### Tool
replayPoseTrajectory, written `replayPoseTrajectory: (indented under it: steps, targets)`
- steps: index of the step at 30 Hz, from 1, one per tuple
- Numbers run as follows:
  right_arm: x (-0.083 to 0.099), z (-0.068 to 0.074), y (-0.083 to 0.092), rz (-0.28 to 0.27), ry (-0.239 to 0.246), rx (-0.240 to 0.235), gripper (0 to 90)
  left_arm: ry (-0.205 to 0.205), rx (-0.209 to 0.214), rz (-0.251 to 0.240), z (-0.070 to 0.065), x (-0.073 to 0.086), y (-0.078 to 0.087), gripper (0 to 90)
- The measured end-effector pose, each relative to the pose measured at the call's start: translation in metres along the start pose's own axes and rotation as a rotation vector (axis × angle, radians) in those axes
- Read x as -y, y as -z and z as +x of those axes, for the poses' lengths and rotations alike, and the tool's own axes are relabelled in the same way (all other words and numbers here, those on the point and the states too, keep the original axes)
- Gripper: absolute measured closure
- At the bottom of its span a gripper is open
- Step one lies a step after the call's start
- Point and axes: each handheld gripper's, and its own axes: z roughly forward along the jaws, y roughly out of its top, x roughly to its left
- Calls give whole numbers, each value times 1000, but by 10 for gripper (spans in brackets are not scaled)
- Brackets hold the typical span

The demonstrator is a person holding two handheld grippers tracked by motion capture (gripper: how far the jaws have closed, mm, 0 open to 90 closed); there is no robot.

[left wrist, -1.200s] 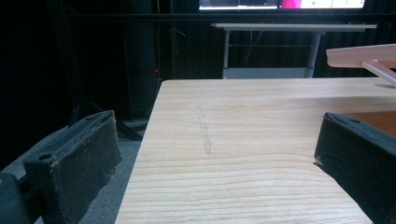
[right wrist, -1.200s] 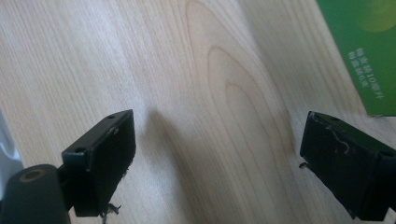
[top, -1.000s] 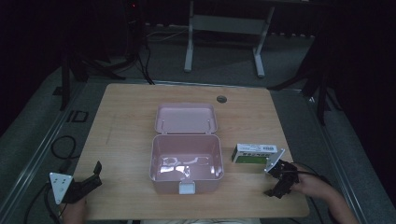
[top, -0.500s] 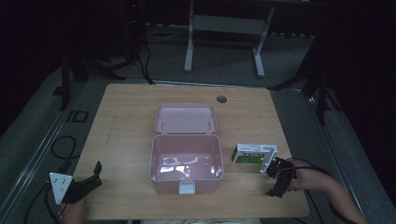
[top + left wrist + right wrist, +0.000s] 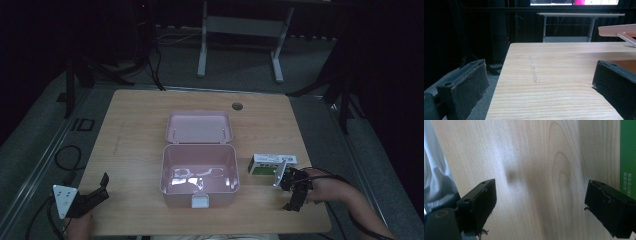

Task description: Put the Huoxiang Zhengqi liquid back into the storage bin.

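The right gripper [image 5: 294,192], jaws wide, has edged closer to the small green-and-white cardboard carton [image 5: 272,164] lying on the wooden bench [image 5: 135,145] beside the open pink plastic box [image 5: 199,175], suggesting pickup is next.

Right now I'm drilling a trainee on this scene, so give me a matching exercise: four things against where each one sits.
Things:
1. pink box
2. green and white carton
3. left tongs
4. right tongs

Places:
A. near left corner of the table
B. middle of the table, lid open
C. just right of the pink box
D. near edge, beside the carton

Pairs: 1-B, 2-C, 3-A, 4-D
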Motion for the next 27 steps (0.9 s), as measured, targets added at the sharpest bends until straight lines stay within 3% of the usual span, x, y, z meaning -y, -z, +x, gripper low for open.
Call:
replayPoseTrajectory:
  steps: [5,11,22,27]
  targets:
    - [-7,4,3,36,54,15,103,1,1,1,0,0,0,2]
    - [-14,8,8,35,97,8,144,4,6,1,0,0,0,2]
    - [-25,12,23,51,137,13,164,4,7,3,0,0,0,2]
    - [-31,14,35,29,153,23,162,3,6,3,0,0,0,2]
